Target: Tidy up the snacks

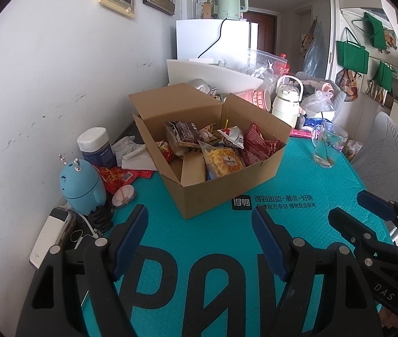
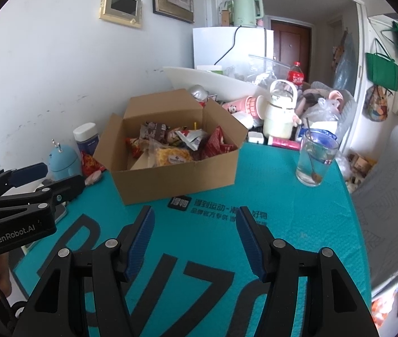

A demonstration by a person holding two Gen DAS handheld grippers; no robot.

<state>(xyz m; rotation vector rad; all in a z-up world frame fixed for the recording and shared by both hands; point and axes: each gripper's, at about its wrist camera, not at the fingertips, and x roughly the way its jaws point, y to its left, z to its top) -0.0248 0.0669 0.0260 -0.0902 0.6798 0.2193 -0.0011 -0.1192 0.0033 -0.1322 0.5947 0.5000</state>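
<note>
An open cardboard box [image 1: 227,193] stands on the teal mat [image 1: 199,266], holding several snack packets: a yellow one [image 1: 223,161], red ones [image 1: 258,140] and a dark brown one [image 1: 183,130]. The box also shows in the right wrist view [image 2: 176,179]. My left gripper [image 1: 200,219] is open and empty, hovering over the mat in front of the box. My right gripper [image 2: 194,221] is open and empty, also in front of the box; it shows at the right of the left wrist view [image 1: 353,210].
A glass with a spoon [image 2: 315,160] stands right of the box. A blue robot-shaped gadget [image 1: 82,188], a jar [image 1: 96,147], red wrappers [image 1: 113,177] and a phone [image 1: 51,236] lie left by the wall. A cream flask [image 1: 286,101] and clutter stand behind.
</note>
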